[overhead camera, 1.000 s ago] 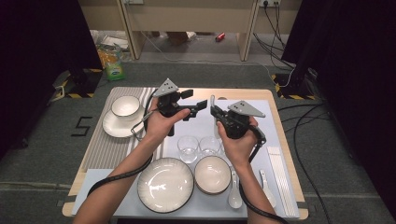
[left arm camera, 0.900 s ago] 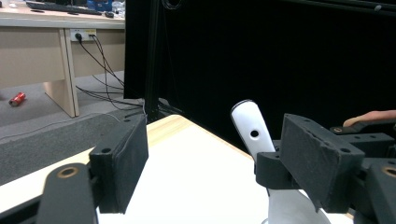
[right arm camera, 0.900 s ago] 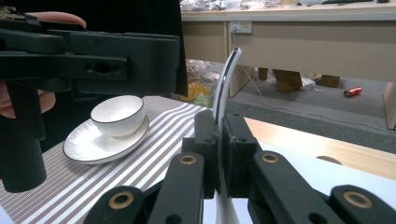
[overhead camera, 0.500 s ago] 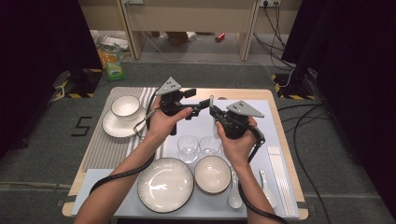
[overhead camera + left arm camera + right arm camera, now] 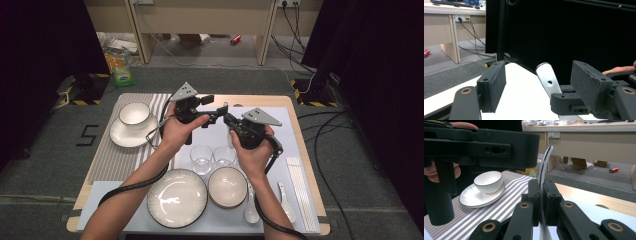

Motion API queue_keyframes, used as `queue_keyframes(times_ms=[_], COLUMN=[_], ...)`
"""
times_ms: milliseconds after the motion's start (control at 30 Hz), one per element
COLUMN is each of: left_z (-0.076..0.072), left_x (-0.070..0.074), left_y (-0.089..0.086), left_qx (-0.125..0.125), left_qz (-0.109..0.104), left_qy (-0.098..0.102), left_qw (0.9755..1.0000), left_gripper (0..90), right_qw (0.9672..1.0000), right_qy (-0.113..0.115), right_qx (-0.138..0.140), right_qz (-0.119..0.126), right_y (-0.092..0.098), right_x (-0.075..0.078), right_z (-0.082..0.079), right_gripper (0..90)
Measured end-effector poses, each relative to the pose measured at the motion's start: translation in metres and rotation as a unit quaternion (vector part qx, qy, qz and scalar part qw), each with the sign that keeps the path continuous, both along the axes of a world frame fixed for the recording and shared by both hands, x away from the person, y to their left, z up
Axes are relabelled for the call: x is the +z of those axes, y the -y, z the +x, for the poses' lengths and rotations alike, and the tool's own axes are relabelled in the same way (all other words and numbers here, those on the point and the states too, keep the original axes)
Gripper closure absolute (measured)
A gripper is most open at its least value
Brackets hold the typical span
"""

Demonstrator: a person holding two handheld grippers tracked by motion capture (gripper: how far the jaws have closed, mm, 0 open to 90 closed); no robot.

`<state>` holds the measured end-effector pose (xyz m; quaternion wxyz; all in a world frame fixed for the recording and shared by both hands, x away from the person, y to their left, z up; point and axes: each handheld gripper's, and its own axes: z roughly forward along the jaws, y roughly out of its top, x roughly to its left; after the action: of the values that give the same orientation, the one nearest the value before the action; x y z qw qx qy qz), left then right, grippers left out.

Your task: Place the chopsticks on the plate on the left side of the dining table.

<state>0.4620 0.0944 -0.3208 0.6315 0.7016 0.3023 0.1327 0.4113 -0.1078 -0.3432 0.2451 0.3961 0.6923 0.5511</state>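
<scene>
Table (image 5: pixel 300 125): wood top w/ pale mat, dark curtains behind.
Right gripper (image 5: pixel 229 119): above the glasses (image 5: pixel 212 157), jaws clamped on white utensil handle (image 5: pixel 544 173).
Left gripper (image 5: pixel 218 111): just beyond the glasses, jaws wide, just been closing; handle (image 5: pixel 547 80) between pads, untouched.
Cup on saucer (image 5: pixel 132 122): far left of the glasses.

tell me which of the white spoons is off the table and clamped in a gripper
The upright spoon pinched edge-on in the right gripper. The other two spoons lie flat on the mat near the bowl.
</scene>
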Motion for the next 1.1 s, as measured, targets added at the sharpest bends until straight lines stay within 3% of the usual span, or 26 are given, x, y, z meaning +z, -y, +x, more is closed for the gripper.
queue_keyframes(times_ms=[633,1100], left_z=[0.0020,0.0025], left_x=[-0.0009,-0.0015], left_y=[0.0060,0.0090], left_qx=[-0.009,-0.011], left_qz=[-0.010,-0.013], left_qy=[-0.018,-0.018], left_qw=[0.9998,0.9997], left_gripper=[34.9,40.3], right_qw=[1.0000,1.0000], right_qy=[0.001,0.003], right_qx=[0.004,0.003], right_qz=[-0.002,0.001], right_y=[-0.0033,-0.0044], right_x=[-0.0003,-0.0007], right_z=[-0.0004,-0.0012], right_gripper=[85.9,85.9])
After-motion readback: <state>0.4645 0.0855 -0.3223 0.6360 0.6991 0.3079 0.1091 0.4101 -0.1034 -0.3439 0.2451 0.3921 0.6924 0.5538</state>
